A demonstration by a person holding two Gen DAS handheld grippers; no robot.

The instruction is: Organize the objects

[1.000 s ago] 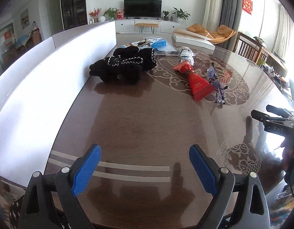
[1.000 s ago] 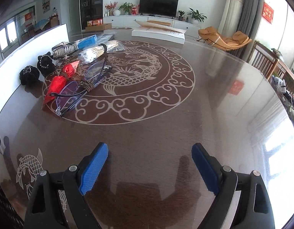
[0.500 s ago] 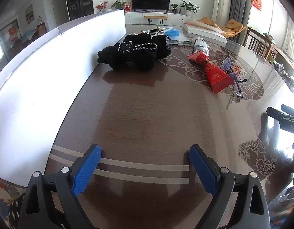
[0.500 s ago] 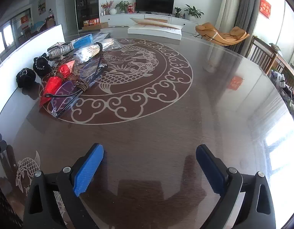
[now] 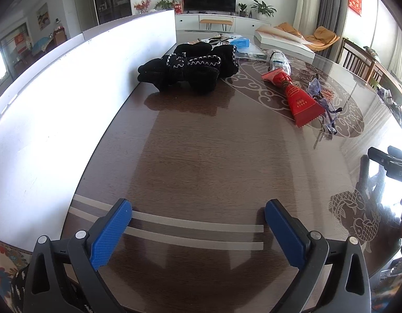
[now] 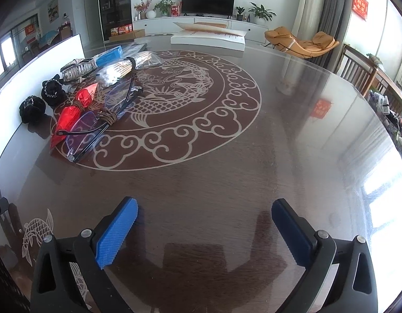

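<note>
- Our left gripper (image 5: pixel 198 217) has its jaws opening, spread wide, with only bare tabletop and two pale inlaid stripes between them; it holds nothing.
- Our right gripper (image 6: pixel 204 217) is the same: jaws opening, far apart, nothing between them, hanging over the glossy brown table (image 6: pixel 227 182).
- Both point down at the near edge, well apart from anything worth picking up, so we judge the step in hand to be choosing a first item and reaching for it.
- The things to sort lie across the table on its left side: black gloves (image 5: pixel 190 69) against the white board (image 5: pixel 57 109), and a red paper pouch (image 5: pixel 301 99) further right.
- Just beside the pouch lie clear glasses (image 6: pixel 96 127), overlapping it in the right view, with a coil of brown cord on top.
- Behind them are a bundle of sticks in plastic wrap (image 6: pixel 122 66) and a blue packet (image 6: pixel 108 54).
- We would take the gloves with the left gripper, as they sit nearest its side and are soft enough to pinch anywhere.
- For the glasses we would come in low and close gently on the frame; they look thin, tangled with the cord, and likely to slide on the slick surface.
</note>
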